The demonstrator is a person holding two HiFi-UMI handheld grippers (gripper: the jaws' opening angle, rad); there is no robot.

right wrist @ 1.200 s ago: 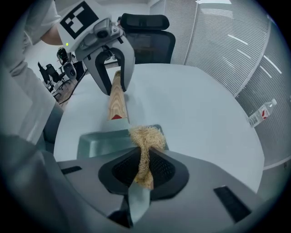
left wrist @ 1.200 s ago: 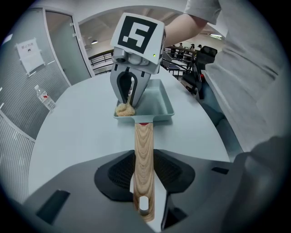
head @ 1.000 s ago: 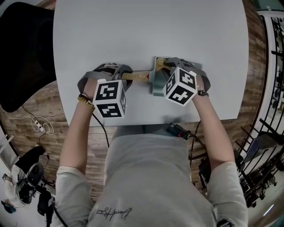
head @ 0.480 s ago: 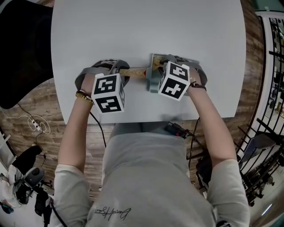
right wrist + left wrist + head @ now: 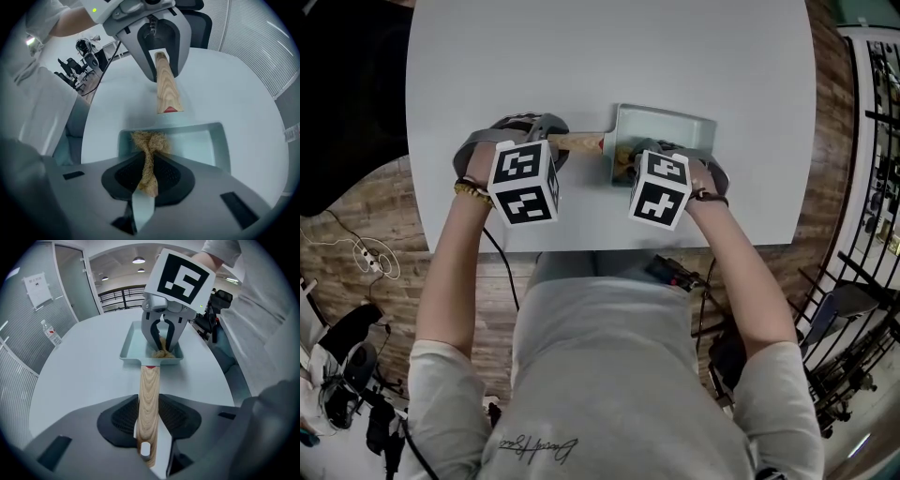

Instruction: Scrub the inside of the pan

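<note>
A pale green rectangular pan [image 5: 675,127] [image 5: 132,345] [image 5: 206,143] lies on the grey table [image 5: 609,56]. Its wooden handle [image 5: 577,142] [image 5: 149,399] [image 5: 165,89] points to the left. My left gripper [image 5: 546,141] [image 5: 146,427] is shut on that handle. My right gripper [image 5: 630,161] [image 5: 149,176] is shut on a tan fibrous scrubber [image 5: 149,150] [image 5: 161,352]. The scrubber's tuft rests inside the pan at its near left corner, close to the handle end. In the head view the marker cube hides the right jaws.
The table's near edge [image 5: 609,251] runs just below both hands. A water bottle [image 5: 51,335] stands far off on the table. A black chair [image 5: 347,103] is at the left, and cables [image 5: 675,275] hang by the table's edge.
The right gripper with the scrubber has slid from the pan's far side toward me, uncovering the far part of the pan. The left gripper has kept its hold on the handle.
</note>
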